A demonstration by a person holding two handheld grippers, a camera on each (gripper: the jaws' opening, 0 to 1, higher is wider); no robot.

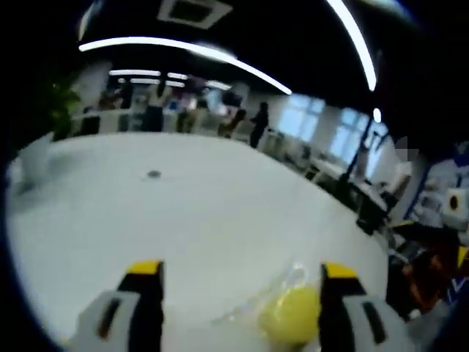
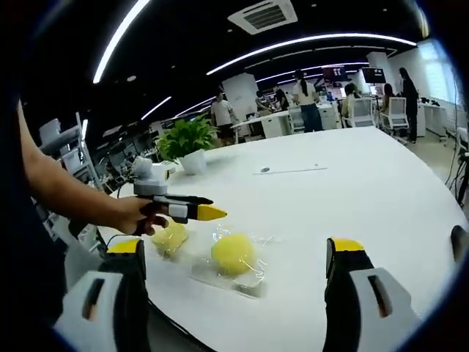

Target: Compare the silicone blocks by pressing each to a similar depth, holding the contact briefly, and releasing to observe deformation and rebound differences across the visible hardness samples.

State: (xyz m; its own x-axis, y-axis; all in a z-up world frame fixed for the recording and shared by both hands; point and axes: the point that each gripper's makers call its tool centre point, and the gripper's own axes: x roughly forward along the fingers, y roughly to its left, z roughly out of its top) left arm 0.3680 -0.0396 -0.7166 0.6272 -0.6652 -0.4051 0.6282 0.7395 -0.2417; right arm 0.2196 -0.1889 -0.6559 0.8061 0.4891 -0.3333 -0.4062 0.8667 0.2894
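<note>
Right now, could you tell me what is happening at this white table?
A person holds a two-jaw gripper in each hand over a white table. The left gripper, jaws together, hovers above two yellow silicone blocks that lie on clear plastic wrap. The right gripper waits open, short of them. Nothing is being pressed yet.

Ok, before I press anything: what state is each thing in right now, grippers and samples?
Left gripper: held over the table, tips together there; its own view shows the jaws apart.
Right gripper: open, holding nothing.
Round yellow block: in a clear wrapper, lying on the table, untouched.
Second yellow block: wrapped, under the left gripper; contact unclear.
Table: white, bearing both blocks.
</note>
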